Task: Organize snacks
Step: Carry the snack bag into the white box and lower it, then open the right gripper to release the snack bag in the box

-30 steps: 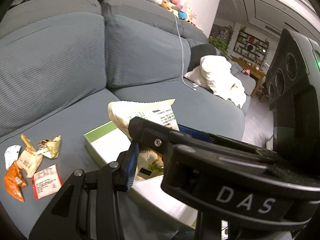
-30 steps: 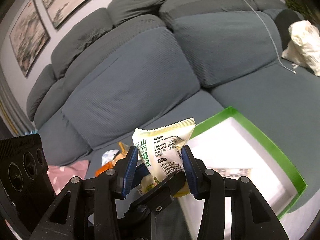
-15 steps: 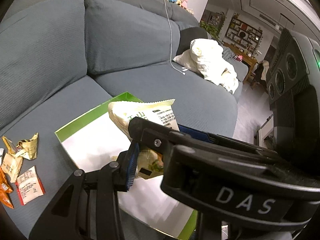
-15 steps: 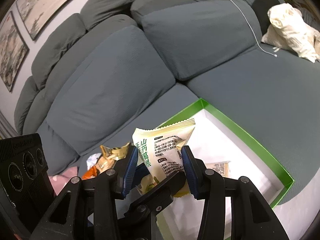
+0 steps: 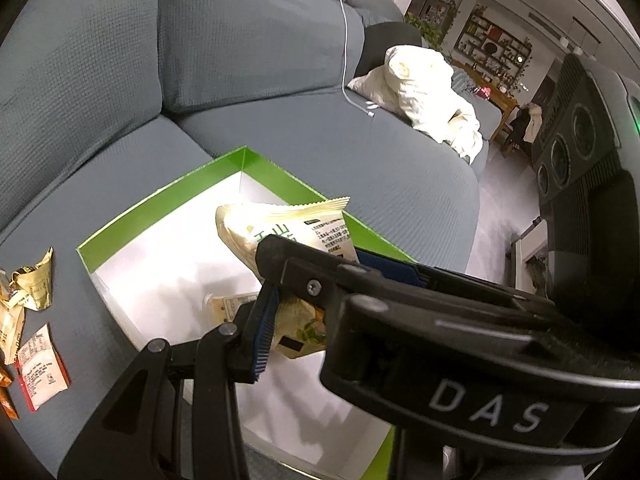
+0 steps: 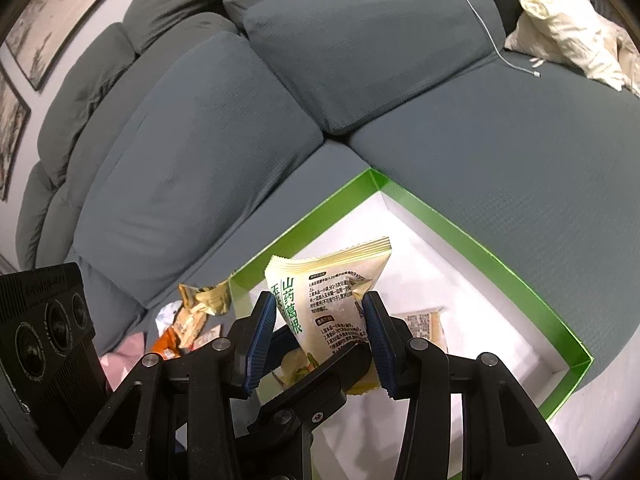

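both grippers, left (image 5: 316, 312) and right (image 6: 318, 332), pinch one cream packet (image 6: 332, 300) between their fingers, holding it upright over the green-rimmed box (image 6: 460, 228) on the sofa (image 5: 248, 52). one flat packet (image 6: 424, 322) lies inside; loose wrappers (image 5: 36, 320) sit beside the box.

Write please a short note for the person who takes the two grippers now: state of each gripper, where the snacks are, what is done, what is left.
Left gripper: jaws shut on the cream snack packet.
Right gripper: jaws shut on the same packet, held above the green-edged box.
Done: one flat packet lies in the box.
Left: lower and release the held packet into the box, then collect the loose packets on the sofa seat beside the box.
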The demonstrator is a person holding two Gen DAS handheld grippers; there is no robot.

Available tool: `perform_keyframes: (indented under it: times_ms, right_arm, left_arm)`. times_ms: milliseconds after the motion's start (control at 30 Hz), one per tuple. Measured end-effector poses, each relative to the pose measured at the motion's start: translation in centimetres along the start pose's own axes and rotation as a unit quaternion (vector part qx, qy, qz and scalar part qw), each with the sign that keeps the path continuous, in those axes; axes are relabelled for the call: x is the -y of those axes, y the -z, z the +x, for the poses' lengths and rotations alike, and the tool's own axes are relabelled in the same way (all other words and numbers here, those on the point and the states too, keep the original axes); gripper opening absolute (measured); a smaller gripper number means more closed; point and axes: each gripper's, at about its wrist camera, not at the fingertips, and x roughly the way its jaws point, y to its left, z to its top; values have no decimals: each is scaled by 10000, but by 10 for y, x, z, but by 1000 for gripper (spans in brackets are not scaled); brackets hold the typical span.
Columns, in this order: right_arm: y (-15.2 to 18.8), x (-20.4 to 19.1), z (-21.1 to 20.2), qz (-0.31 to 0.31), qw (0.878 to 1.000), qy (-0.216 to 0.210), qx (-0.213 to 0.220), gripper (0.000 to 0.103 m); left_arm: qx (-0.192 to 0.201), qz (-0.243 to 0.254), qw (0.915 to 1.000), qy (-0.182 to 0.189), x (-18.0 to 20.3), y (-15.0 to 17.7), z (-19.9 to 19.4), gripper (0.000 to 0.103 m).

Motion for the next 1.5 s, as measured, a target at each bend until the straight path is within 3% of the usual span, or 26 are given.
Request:
perform_keyframes:
  times_ms: [633,1267,1500]
  right_arm:
    - [3,21,21,314,9987,72,-405,48]
    - [3,41,47,644,9947,84,-799,48]
    - [5,49,53,764,9932,129,-873,48]
  left_arm:
    - [-561,-155,9983,52,-8,-2,30,36]
    - [-1234,-268,9920,79,-17,-1,57,36]
    - [-1460,-557,9877,103,-25,3,63,40]
